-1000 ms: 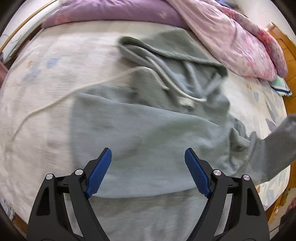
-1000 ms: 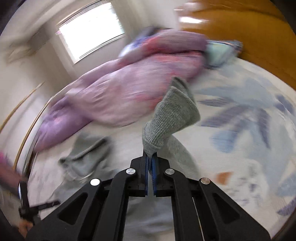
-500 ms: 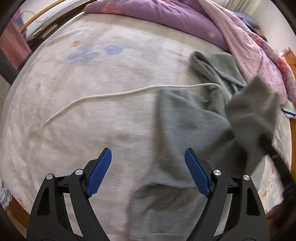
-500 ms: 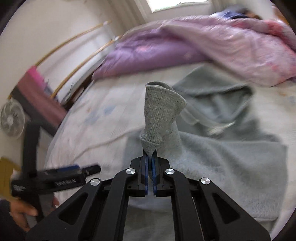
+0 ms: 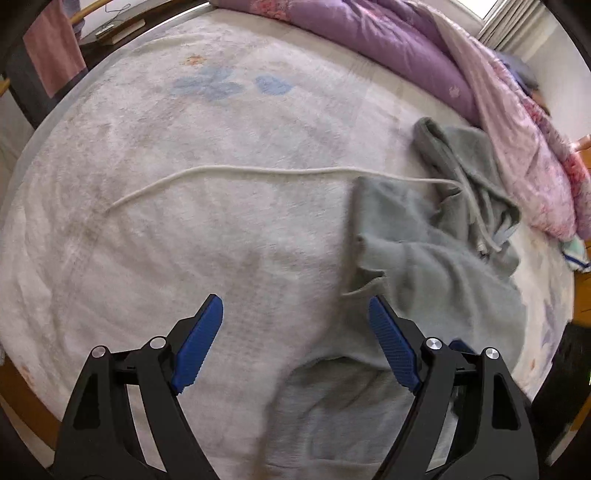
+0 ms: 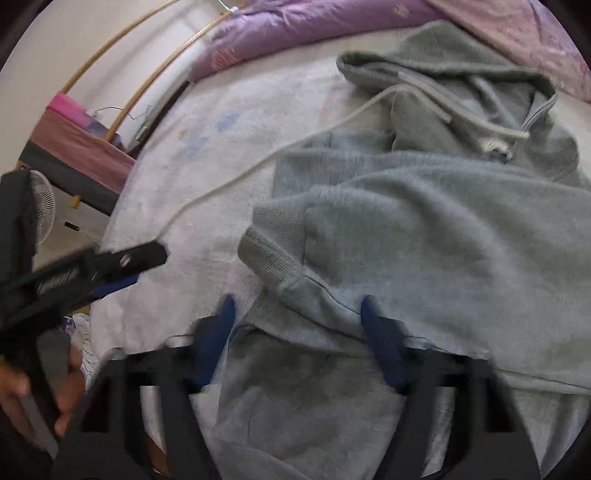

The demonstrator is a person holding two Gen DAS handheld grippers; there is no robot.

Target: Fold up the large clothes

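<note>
Hoodie (image 6: 424, 229), grey, lies crumpled on bed (image 5: 184, 229), which carries a pale fleecy cover with faint blue flower prints. Hood (image 6: 461, 85) sits at far end toward purple duvet (image 6: 288, 22). One sleeve is folded across the body, ribbed cuff (image 6: 269, 258) resting on top near the garment's left edge in right wrist view. Long white drawcord (image 5: 240, 171) runs out of the hood across bare bed cover, roughly straight, curving down at its free end. Short second cord end with pale tip (image 6: 493, 146) lies on the chest area.

Right gripper (image 6: 297, 336): fingers are spreading apart right now, motion-blurred, blue pads wide of each other. Hoodie fabric lies below and between them, just short of the cuff, but the pads do not press on it. Points steeply down at the garment.

Left gripper (image 5: 295, 339): fingers spread wide, nothing pinched. Hovers over bed cover at the hoodie's left edge; right pad (image 5: 391, 343) is over grey fabric, left pad (image 5: 195, 339) over bare cover. In right wrist view it shows at left, held by a hand (image 6: 44, 391), well apart from the cuff.

Pink floral quilt (image 5: 517, 147) is bunched beside the hood, at right in left wrist view. Small white fan (image 6: 42, 206) stands off the bed at far left. Wooden bed edge is visible at bottom left.
</note>
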